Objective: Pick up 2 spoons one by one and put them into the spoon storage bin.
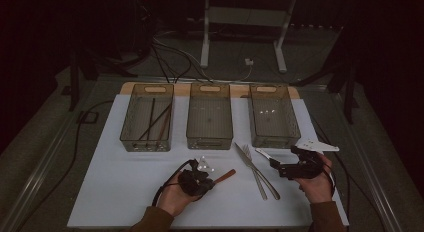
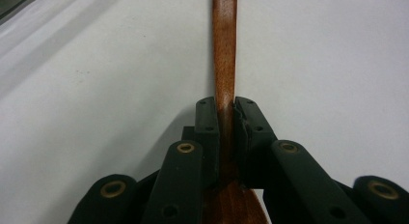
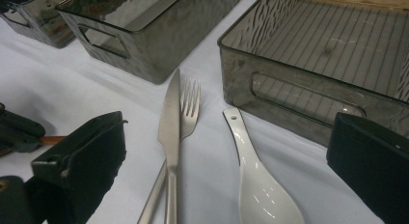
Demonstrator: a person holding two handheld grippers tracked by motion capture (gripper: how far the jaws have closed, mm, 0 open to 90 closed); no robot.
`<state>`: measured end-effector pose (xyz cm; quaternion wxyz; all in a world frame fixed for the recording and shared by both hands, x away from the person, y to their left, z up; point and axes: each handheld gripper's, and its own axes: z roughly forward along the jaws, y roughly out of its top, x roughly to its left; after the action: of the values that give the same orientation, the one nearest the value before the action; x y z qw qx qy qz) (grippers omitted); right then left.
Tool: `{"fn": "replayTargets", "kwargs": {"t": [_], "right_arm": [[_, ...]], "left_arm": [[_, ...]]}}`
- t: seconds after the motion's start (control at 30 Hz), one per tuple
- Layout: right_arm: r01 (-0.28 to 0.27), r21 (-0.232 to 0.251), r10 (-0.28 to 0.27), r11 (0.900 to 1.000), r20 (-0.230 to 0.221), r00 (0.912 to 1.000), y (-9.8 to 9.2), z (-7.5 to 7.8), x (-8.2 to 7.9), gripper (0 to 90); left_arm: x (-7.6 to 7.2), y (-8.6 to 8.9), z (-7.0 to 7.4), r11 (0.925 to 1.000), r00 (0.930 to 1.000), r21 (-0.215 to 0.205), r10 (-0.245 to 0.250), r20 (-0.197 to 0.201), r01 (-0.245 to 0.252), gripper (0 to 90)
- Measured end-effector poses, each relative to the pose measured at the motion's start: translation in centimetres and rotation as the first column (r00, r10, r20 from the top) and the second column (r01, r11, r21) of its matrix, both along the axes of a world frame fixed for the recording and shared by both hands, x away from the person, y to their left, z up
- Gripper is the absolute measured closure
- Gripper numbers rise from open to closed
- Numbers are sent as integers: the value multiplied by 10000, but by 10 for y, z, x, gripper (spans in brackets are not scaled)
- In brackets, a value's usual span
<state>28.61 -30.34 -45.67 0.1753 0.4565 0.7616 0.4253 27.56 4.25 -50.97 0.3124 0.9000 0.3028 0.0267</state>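
Observation:
My left gripper [image 1: 196, 181] is shut on a brown wooden utensil handle [image 1: 225, 175], low in the middle of the white mat. In the left gripper view the jaws [image 2: 225, 113] clamp the wooden handle [image 2: 224, 50], which runs straight ahead over the mat. My right gripper [image 1: 278, 167] stands open at the right. Between its wide-apart jaws [image 3: 226, 168] lies a white ceramic spoon [image 3: 260, 185], untouched. A steel knife [image 3: 171, 127] and fork [image 3: 189, 110] lie side by side left of the spoon, the knife [image 1: 248, 161] between my two grippers.
Three clear grey bins stand in a row at the back of the mat [image 1: 125, 182]: the left bin [image 1: 145, 146] holds dark sticks, the middle bin [image 1: 210, 142] and the right bin [image 1: 275, 141] look empty. Cables and a stand's legs lie beyond the table.

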Motion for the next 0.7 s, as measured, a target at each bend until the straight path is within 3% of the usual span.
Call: {"fn": "replayTargets", "kwargs": {"t": [0.1,0.7], "right_arm": [[-9,2,9,10000,1,10000,0,0,0,1],[14,46,-13,10000,-14,10000,0,0,0,1]], "left_arm": [[3,5,2,9998,9999,-133,126,-75,-127,835],[15,23,36,9937,9958,-864,760,514,-714,837]]}}
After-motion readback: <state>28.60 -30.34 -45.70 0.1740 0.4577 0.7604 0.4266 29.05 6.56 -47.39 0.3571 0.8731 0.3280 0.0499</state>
